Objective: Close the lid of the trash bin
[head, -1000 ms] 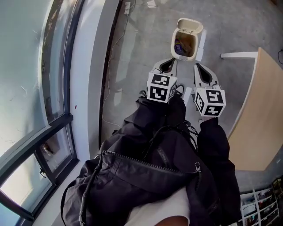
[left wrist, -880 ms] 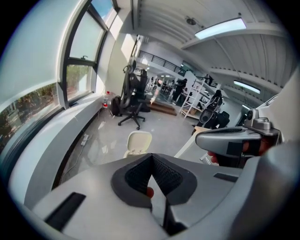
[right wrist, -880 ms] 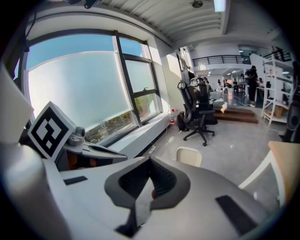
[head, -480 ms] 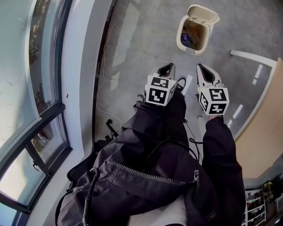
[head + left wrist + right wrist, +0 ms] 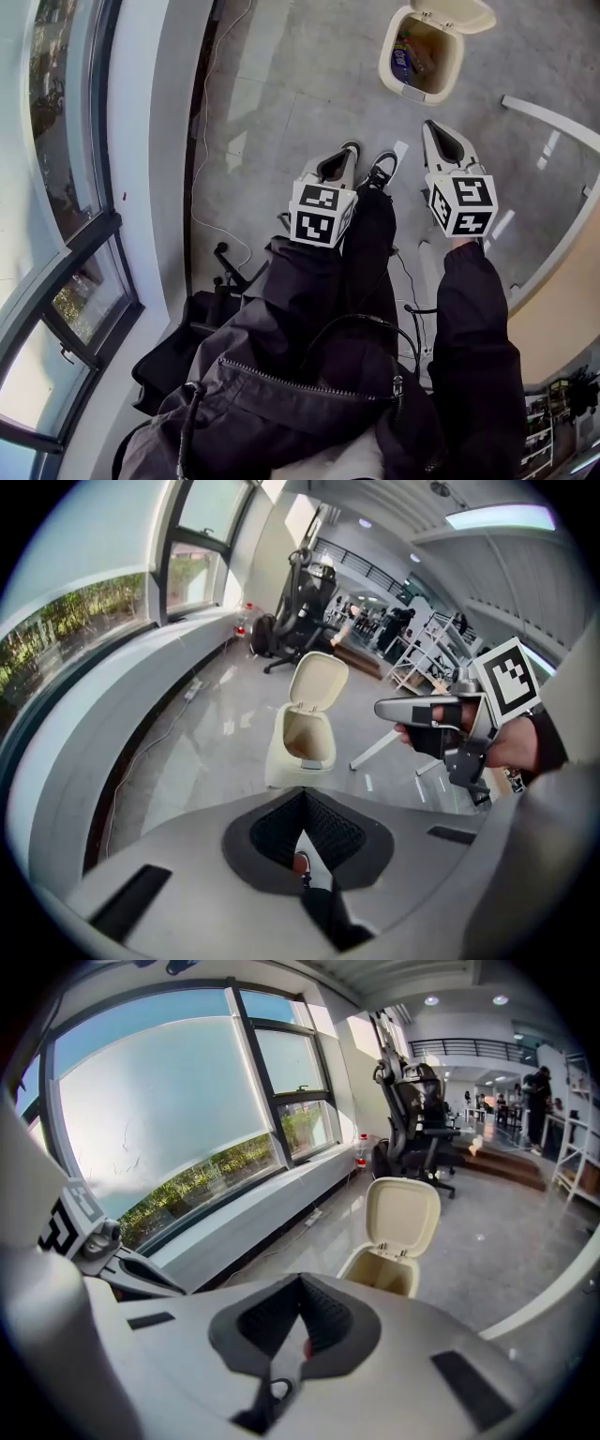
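I am standing on a grey polished floor (image 5: 300, 75) beside a long curved window (image 5: 56, 141), with a pale wooden table (image 5: 562, 309) at my right and a black office chair (image 5: 417, 1101) further down the room. A thin white cable (image 5: 202, 141) is trailing along the floor by the window base.

The cream trash bin (image 5: 387, 67) is sitting on the floor ahead of me, well apart from both tools. Its lid (image 5: 459, 14) is standing upright on the far-side hinge, leaving the mouth open, and some rubbish (image 5: 408, 58) is lying inside.

I am holding the left gripper (image 5: 349, 148) and the right gripper (image 5: 433, 127) side by side, apart from each other, both angled down and forward toward the bin. Each is clenched on nothing: the ribbed pads are meeting at the tips with only floor showing behind them. The marker cubes (image 5: 321, 212) are facing up at me. My black shoe (image 5: 380, 171) is showing between the two tools.
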### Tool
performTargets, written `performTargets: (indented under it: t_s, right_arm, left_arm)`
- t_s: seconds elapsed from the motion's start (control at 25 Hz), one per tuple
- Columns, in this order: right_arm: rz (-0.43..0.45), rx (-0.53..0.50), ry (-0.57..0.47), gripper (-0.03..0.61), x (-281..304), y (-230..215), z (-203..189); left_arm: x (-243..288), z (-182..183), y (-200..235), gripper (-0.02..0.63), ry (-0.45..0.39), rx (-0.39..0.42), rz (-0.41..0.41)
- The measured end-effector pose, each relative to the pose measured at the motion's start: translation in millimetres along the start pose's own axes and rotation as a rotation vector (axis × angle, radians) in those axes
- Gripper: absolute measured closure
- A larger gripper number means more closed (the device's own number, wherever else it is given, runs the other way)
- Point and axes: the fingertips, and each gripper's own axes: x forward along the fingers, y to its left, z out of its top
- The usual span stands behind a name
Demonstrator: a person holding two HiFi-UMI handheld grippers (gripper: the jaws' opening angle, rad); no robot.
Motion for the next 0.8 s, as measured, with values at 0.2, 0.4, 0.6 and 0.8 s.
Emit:
performTargets:
  t_s: [0.2, 0.4, 0.6, 0.8]
  right_arm:
    - [0.002, -0.023, 0.010, 0.575, 26, -16, -3]
    - [-0.019, -0.088, -0.011, 0.575, 45, -52, 24]
    - [-0.067, -0.142, -0.062, 0.575, 61, -98, 78]
    - [-0.124, -0.170, -0.082, 0.575, 80, -144, 123]
  left_arm:
    - [3, -21, 20, 0.618, 0.031, -0.027, 0.029]
    - [7, -25, 28, 0.618, 0.040, -0.034, 0.042]
    - [8, -24, 31, 0.618, 0.044, -0.045, 0.041]
    - [11, -29, 33, 0.618, 0.055, -0.062, 0.037]
